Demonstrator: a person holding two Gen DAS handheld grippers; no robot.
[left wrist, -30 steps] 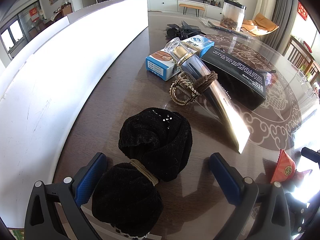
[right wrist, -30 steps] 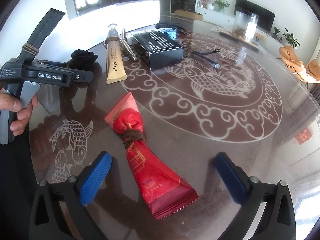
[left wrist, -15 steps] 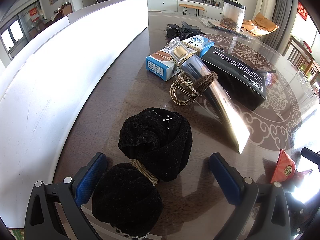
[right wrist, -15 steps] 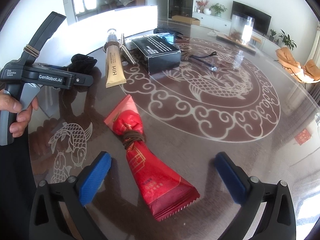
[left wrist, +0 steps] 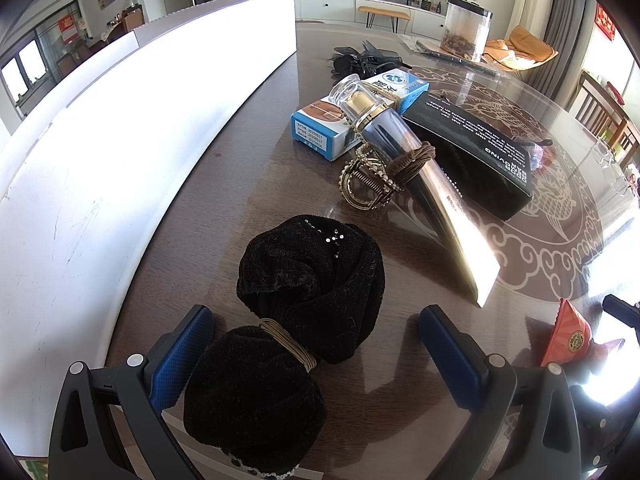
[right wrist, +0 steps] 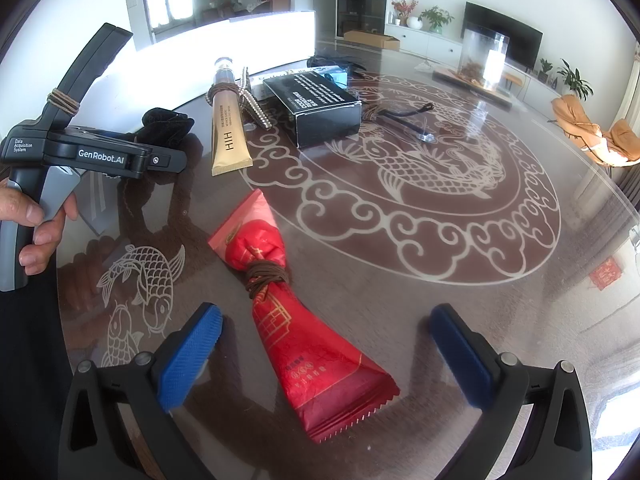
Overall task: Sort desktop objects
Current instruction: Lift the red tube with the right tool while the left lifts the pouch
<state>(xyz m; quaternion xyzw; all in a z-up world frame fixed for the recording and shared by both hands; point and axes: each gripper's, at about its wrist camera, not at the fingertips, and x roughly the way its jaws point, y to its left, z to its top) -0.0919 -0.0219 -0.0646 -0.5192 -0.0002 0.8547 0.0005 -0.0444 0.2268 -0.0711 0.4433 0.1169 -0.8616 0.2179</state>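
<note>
A black velvet cloth bundle (left wrist: pixel 296 316), cinched by a tan hair tie (left wrist: pixel 290 348), lies between the wide-open jaws of my left gripper (left wrist: pixel 316 344). Beyond it a gold cosmetic tube (left wrist: pixel 424 184) with a brown hair tie lies beside a gold hair claw (left wrist: pixel 366 184). In the right wrist view a red packet (right wrist: pixel 296 316), tied at its waist with a brown hair tie (right wrist: pixel 266 278), lies between the open jaws of my right gripper (right wrist: pixel 326 340). The left gripper's body (right wrist: pixel 92 152) shows at the left there, over the black bundle (right wrist: pixel 168 124).
A black box (left wrist: pixel 472 152) and a blue-and-white carton (left wrist: pixel 352 116) lie past the tube. A long white box wall (left wrist: pixel 120 160) runs along the left. Black hair accessories (left wrist: pixel 364 60) and a clear canister (left wrist: pixel 466 32) stand farther back on the glass-topped table (right wrist: pixel 440 240).
The left gripper's view is unchanged. The right gripper has tilted slightly, so the scene sits a little lower in its view; the red packet stays between its jaws.
</note>
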